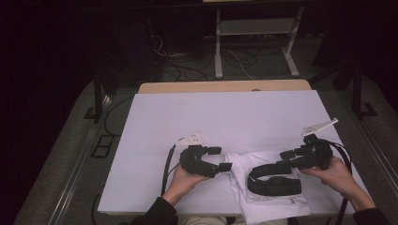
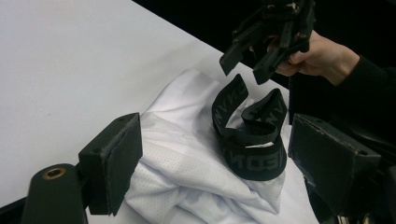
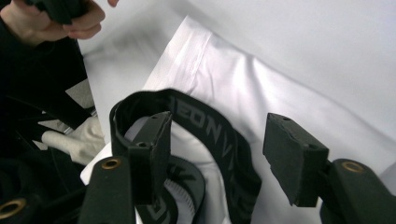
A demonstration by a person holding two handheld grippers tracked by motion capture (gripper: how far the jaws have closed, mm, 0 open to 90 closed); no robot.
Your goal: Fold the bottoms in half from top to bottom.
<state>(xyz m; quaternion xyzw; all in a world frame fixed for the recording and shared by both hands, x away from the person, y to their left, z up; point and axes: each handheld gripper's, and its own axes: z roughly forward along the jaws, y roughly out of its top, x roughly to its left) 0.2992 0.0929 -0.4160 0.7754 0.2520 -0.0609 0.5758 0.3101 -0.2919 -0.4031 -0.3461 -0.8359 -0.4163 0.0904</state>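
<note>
I see the white garment [image 1: 263, 187] lying bunched at the near edge of the table [image 1: 211, 117], right of the middle, with part of it hanging over that edge. Its black lettered waistband [image 1: 272, 180] stands up in a loop on top of the cloth. My right gripper [image 1: 270, 168] reaches in from the right, just over the waistband; in the right gripper view its jaws stand partly apart, one jaw inside the loop and the other outside it, with the band [image 3: 210, 140] passing between them and no pad pressing on it. My left gripper [image 1: 224, 158] sits just beside the garment's left side, jaws wide apart. In the left gripper view the folded white cloth [image 2: 187, 163] lies between and beyond those jaws, and I can't see either pad pinching it.
</note>
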